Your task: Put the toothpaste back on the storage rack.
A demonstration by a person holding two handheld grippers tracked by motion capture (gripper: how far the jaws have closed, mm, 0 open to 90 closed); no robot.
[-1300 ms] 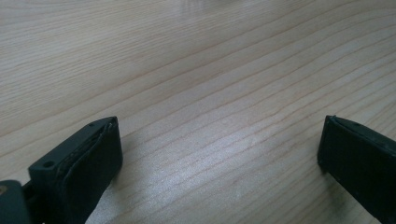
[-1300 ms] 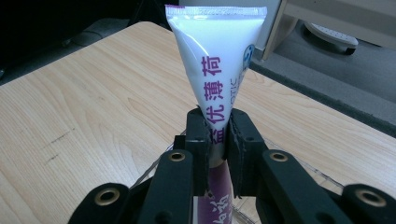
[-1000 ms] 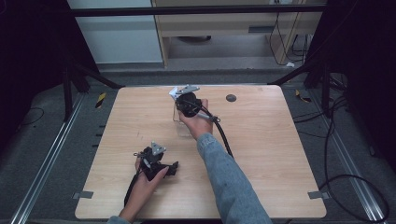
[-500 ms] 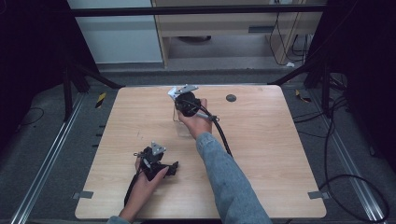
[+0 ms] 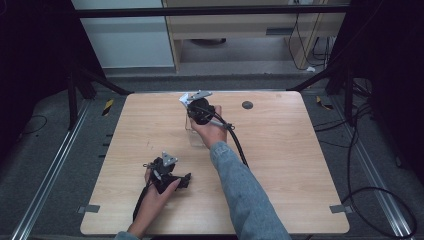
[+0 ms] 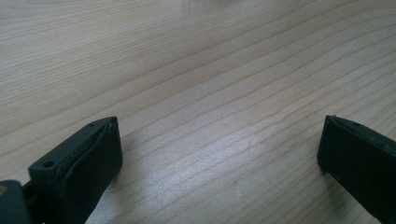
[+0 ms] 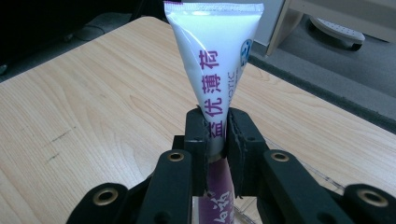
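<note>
Right gripper [image 7: 217, 135]: its black jaws are pinching a white plastic tube with purple lettering [image 7: 217, 60], crimped end pointing up.
Tube position: it is being held over the far middle of the light wooden table [image 5: 300, 165], above a clear container [image 5: 196, 135].
Left gripper [image 5: 167, 172]: it is resting low near the table's front edge, jaws spread wide over bare wood.

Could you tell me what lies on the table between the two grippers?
Bare wood: in the high view, nothing rests on the table between the left gripper and the right gripper, which clamps a white tube.
</note>
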